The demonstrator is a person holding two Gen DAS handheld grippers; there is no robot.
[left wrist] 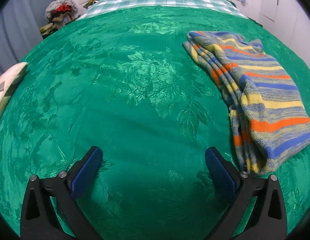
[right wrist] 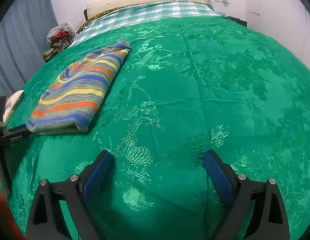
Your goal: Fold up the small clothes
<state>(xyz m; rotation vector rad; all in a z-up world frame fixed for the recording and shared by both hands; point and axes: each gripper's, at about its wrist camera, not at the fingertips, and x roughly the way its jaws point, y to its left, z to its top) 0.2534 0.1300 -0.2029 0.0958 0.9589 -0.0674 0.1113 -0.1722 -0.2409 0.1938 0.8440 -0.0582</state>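
The left tool (left wrist: 154, 156) hangs released, blue-padded fingers (left wrist: 89, 170) spread wide over the bed's green floral-patterned bedspread (left wrist: 135, 84), holding nothing. Just beside its right finger lies the folded knitted garment striped in blue, orange, yellow and grey (left wrist: 260, 92). Further right, the right tool (right wrist: 157, 160) is likewise spread and empty, the garment well to its left.
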